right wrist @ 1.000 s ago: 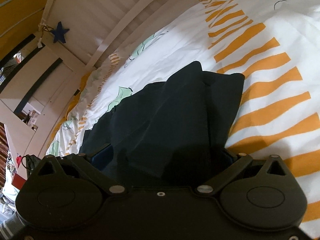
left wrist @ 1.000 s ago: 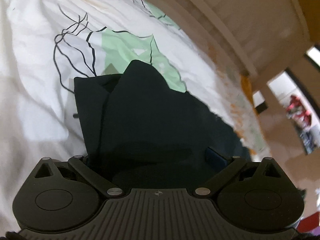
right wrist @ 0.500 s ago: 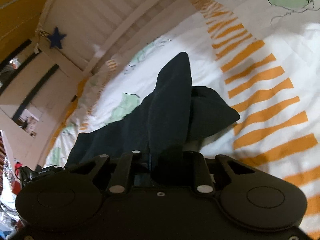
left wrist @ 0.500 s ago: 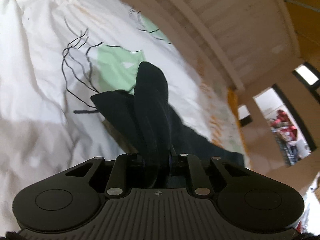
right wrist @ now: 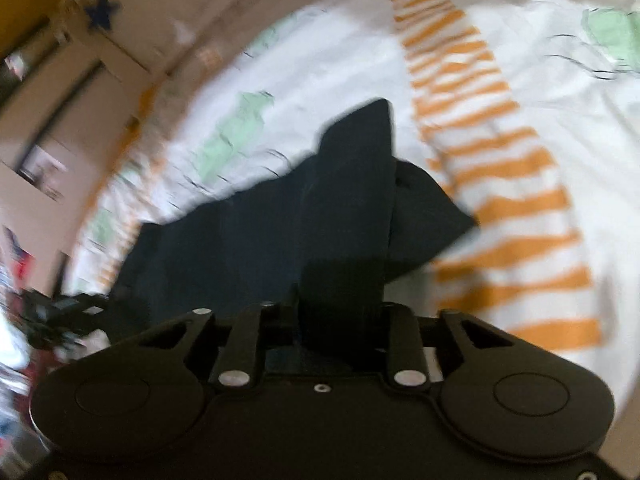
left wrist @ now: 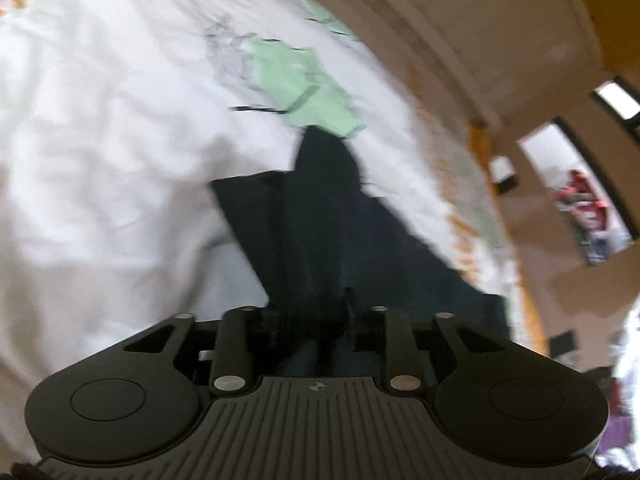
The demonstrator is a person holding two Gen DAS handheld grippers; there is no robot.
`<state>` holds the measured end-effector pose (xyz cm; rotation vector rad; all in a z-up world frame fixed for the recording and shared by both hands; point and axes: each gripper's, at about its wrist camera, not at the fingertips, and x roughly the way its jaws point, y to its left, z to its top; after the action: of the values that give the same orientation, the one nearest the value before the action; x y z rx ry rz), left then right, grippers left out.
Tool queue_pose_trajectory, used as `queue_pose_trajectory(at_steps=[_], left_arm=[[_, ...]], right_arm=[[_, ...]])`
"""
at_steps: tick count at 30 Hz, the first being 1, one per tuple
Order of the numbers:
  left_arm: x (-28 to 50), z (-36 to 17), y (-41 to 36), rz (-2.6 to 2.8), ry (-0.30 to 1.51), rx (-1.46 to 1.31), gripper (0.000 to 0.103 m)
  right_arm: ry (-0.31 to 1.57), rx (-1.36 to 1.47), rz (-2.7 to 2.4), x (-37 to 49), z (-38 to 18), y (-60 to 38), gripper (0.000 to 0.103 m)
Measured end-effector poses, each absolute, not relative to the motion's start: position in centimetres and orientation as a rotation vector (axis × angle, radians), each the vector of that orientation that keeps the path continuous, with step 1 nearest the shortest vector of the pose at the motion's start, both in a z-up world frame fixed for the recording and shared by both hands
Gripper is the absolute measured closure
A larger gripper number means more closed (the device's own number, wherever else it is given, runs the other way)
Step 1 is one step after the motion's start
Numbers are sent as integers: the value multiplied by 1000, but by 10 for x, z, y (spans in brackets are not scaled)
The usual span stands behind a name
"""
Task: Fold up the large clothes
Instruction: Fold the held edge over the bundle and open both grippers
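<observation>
both grippers (left wrist: 320,320) (right wrist: 340,312) pinch dark garment (right wrist: 280,220)

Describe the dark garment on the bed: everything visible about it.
The dark garment is soft, matte, near-black cloth, bunched into folds and peaks. It lies on the white bedsheet printed with orange stripes and green shapes. The left gripper and right gripper are each shut on a pinched ridge of it, lifting those parts.

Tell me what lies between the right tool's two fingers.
A bunched fold of the dark garment fills the gap: the right tool is shut on it, as the right wrist view shows. The rest drapes onto the bedsheet.
</observation>
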<state>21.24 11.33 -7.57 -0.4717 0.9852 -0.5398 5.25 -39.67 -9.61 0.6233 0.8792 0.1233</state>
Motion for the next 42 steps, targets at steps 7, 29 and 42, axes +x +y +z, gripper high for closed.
queue_pose_trajectory(at_steps=[7, 29, 42], left_arm=[[210, -94, 105, -420, 937, -297, 44], [243, -110, 120, -467, 893, -509, 27], [232, -82, 136, -249, 646, -407, 24]], right_arm=[[874, 607, 22, 57, -119, -400, 25], [713, 652, 78, 77, -142, -406, 0], [688, 497, 52, 78, -142, -388, 0]])
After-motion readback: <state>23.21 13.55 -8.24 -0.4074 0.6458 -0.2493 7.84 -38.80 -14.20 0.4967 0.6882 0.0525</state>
